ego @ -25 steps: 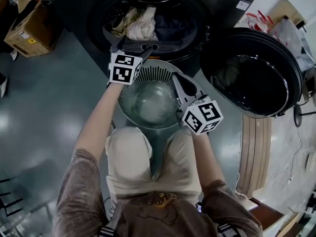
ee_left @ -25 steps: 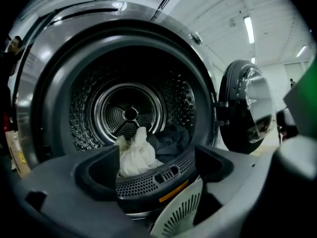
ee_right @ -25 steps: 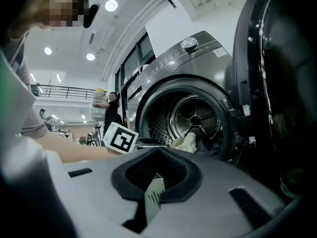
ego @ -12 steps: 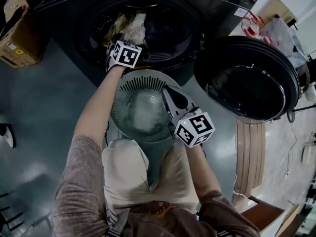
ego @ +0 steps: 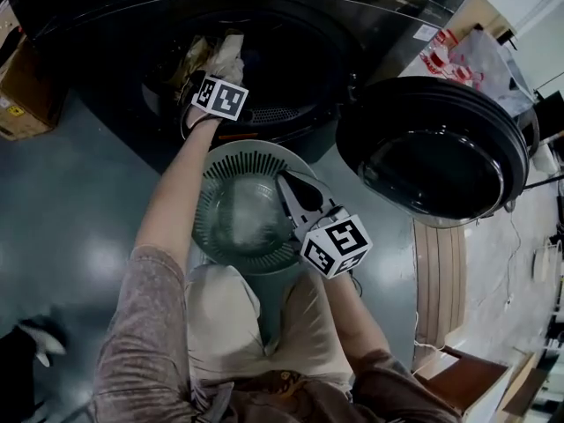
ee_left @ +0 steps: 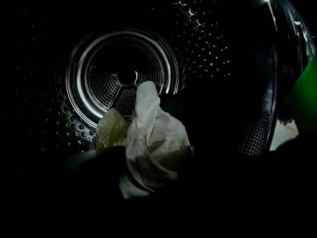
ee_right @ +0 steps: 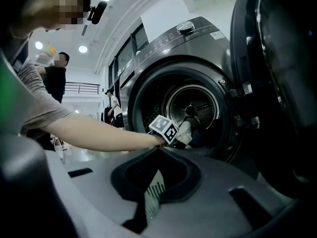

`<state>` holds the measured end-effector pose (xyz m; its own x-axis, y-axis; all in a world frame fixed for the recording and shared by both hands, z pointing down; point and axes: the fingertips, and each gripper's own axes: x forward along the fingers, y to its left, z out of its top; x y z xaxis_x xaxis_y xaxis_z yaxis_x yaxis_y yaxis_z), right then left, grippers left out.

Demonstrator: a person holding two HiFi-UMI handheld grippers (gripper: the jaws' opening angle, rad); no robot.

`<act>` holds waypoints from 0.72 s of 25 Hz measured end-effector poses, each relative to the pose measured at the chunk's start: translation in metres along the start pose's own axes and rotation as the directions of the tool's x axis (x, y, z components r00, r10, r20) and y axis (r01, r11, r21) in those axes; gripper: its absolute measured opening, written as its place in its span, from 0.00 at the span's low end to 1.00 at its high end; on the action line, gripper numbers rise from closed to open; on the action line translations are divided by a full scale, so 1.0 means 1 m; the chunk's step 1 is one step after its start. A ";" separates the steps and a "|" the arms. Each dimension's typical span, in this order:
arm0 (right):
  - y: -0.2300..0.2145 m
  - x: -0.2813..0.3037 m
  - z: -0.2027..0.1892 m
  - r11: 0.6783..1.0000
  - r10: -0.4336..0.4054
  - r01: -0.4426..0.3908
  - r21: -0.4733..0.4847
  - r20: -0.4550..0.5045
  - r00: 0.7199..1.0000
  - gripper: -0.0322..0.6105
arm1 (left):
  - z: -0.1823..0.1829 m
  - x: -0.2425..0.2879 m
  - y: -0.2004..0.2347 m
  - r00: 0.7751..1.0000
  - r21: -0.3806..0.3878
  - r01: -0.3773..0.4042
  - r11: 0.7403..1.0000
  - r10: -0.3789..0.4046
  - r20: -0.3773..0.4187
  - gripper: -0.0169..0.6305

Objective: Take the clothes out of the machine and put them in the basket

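The dark front-loading machine (ego: 352, 25) stands with its round door (ego: 432, 152) swung open to the right. Inside the drum lie a white garment (ee_left: 153, 138), a yellowish one (ee_left: 110, 130) and darker clothes. My left gripper (ego: 211, 73) reaches through the opening right at the pale clothes (ego: 218, 53). Its jaws are lost in the dark around the white garment. The round slatted basket (ego: 251, 161) sits on the floor in front of the machine. My right gripper (ego: 286, 183) hovers over the basket's right rim, shut, with nothing seen in it.
A cardboard box (ego: 22, 95) sits on the floor at the left. A red-and-white bag (ego: 458, 55) lies behind the door. The person's knees (ego: 220, 315) are just behind the basket. Other people stand far off in the right gripper view.
My left gripper has gone from the drum's lip deeper into the opening, up against the pale clothes. The right gripper has stayed over the basket, shifting slightly left.
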<state>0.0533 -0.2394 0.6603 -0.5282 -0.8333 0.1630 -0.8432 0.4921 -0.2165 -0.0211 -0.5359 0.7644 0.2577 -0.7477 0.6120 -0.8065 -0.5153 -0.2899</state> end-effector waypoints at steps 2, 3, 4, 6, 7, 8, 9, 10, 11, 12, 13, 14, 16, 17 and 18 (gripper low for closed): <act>-0.002 0.000 -0.001 1.000 -0.005 0.005 -0.001 -0.001 1.000 0.05 | -0.002 0.002 0.003 0.999 0.012 -0.035 0.999 0.035 -0.020 0.70; -0.003 0.000 -0.001 1.000 -0.008 0.008 -0.001 -0.001 1.000 0.05 | -0.003 0.002 0.005 0.998 0.026 -0.052 0.998 0.053 -0.024 0.64; -0.004 -0.001 -0.001 1.000 -0.011 0.011 0.000 0.000 1.000 0.05 | -0.004 0.001 0.006 0.997 0.041 -0.066 0.997 0.067 -0.027 0.57; -0.007 -0.003 -0.001 1.000 -0.019 0.019 0.002 0.001 1.000 0.05 | -0.004 0.001 0.007 0.996 0.070 -0.078 0.995 0.080 -0.031 0.52; -0.009 -0.004 -0.001 1.000 -0.022 0.022 0.003 0.002 1.000 0.05 | -0.005 0.001 0.006 0.996 0.087 -0.078 0.993 0.081 -0.032 0.48; -0.010 -0.004 -0.002 1.000 -0.024 0.024 0.005 0.002 1.000 0.05 | -0.006 0.001 0.006 0.996 0.108 -0.078 0.991 0.082 -0.035 0.43; -0.010 -0.005 -0.002 1.000 -0.026 0.026 0.006 0.001 1.000 0.05 | -0.006 0.000 0.007 0.996 0.134 -0.080 0.988 0.085 -0.036 0.36; -0.010 -0.006 -0.003 1.000 -0.027 0.027 0.007 0.001 1.000 0.05 | -0.007 -0.001 0.007 0.995 0.160 -0.085 0.983 0.091 -0.032 0.27; -0.010 -0.006 -0.003 1.000 -0.027 0.027 0.007 0.000 1.000 0.05 | -0.007 -0.002 0.008 0.995 0.181 -0.090 0.979 0.096 -0.022 0.21; -0.010 -0.007 -0.004 1.000 -0.027 0.027 0.007 -0.001 1.000 0.05 | -0.006 -0.005 0.008 0.995 0.194 -0.095 0.976 0.098 -0.006 0.16; -0.009 -0.008 -0.004 1.000 -0.027 0.027 0.007 -0.002 1.000 0.05 | -0.005 -0.008 0.008 0.995 0.196 -0.096 0.976 0.095 0.012 0.13; -0.009 -0.009 -0.005 1.000 -0.028 0.028 0.008 -0.003 1.000 0.05 | -0.004 -0.012 0.008 0.996 0.186 -0.091 0.978 0.087 0.030 0.12; -0.010 -0.012 -0.005 1.000 -0.030 0.030 0.009 -0.002 1.000 0.05 | -0.002 -0.021 0.006 0.997 0.138 -0.068 0.988 0.060 0.057 0.10; -0.010 -0.014 -0.005 0.999 -0.031 0.031 0.009 -0.001 1.000 0.05 | -0.001 -0.026 0.004 0.997 0.114 -0.054 0.992 0.046 0.069 0.10; -0.009 -0.015 -0.005 0.999 -0.031 0.031 0.010 0.000 1.000 0.05 | 0.001 -0.033 0.003 0.996 0.097 -0.043 0.994 0.035 0.083 0.10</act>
<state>0.0689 -0.2303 0.6642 -0.5019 -0.8482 0.1692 -0.8580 0.4636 -0.2210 -0.0313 -0.5133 0.7431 0.2725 -0.7973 0.5385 -0.7615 -0.5208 -0.3858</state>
